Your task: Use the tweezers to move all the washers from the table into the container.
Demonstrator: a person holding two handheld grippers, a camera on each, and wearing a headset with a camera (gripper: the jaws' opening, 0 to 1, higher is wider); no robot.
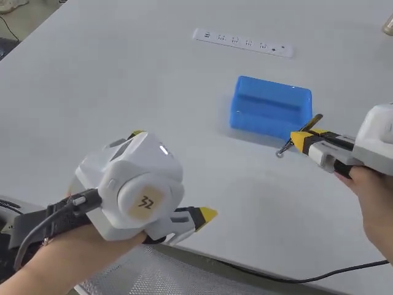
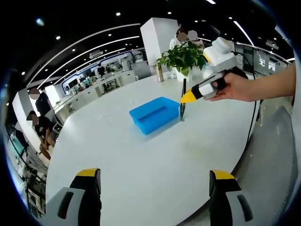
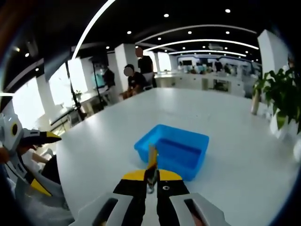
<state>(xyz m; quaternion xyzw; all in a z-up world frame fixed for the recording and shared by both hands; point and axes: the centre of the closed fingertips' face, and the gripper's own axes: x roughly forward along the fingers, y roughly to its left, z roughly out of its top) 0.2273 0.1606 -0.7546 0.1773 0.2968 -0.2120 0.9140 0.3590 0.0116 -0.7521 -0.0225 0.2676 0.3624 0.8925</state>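
Note:
The blue container (image 1: 270, 104) stands open-topped on the white table (image 1: 123, 74). My right gripper (image 1: 301, 140) hovers just right of the container's near corner, shut on the tweezers (image 1: 305, 126). Their tip points down to the table beside the container, with a small grey bit (image 1: 279, 153) at it, too small to name. In the right gripper view the tweezers (image 3: 151, 162) stick out between the jaws toward the container (image 3: 174, 148). My left gripper (image 1: 172, 173) hangs open at the near left edge, holding nothing. In the left gripper view the container (image 2: 153, 113) lies ahead, beside the tweezers (image 2: 182, 106).
A white power strip (image 1: 242, 43) lies beyond the container. A black cable (image 1: 295, 278) runs along the table's near edge. Potted plants (image 2: 183, 56) stand at one end of the table, and people sit at its other side.

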